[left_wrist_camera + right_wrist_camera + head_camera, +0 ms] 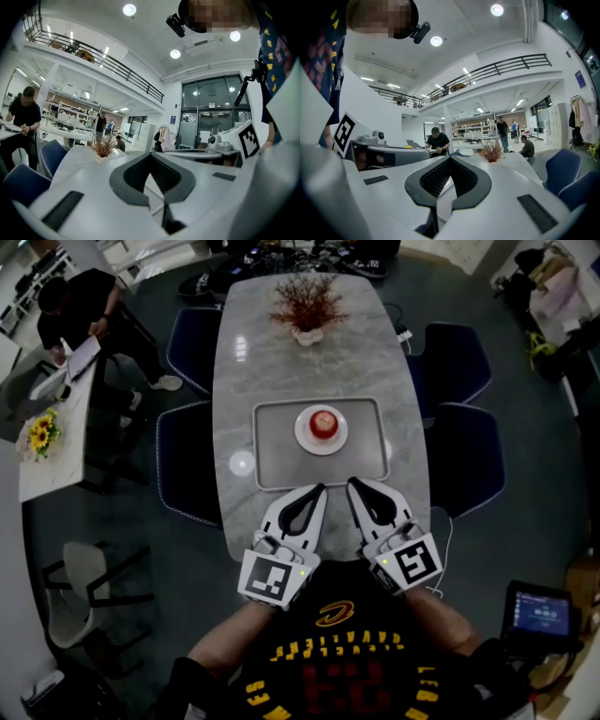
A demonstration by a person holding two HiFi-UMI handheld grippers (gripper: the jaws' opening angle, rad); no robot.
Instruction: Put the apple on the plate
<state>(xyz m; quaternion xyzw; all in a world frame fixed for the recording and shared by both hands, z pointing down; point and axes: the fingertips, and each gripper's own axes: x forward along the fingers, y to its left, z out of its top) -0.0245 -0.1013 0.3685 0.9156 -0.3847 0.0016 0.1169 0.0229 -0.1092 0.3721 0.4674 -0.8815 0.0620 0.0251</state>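
The head view is rather dim, with a dark floor and black corners, and straight lines bend near its edges. Two pale spots of glare lie on the glossy table (281,381), so the light falls from above. Both gripper views are much brighter: the round ceiling lamps (129,9) (497,9) burn out to pure white. Close to the lens the left gripper (151,154) and the right gripper (450,158) look soft and unsharp, while the far hall is clearer. Their corners are black too.
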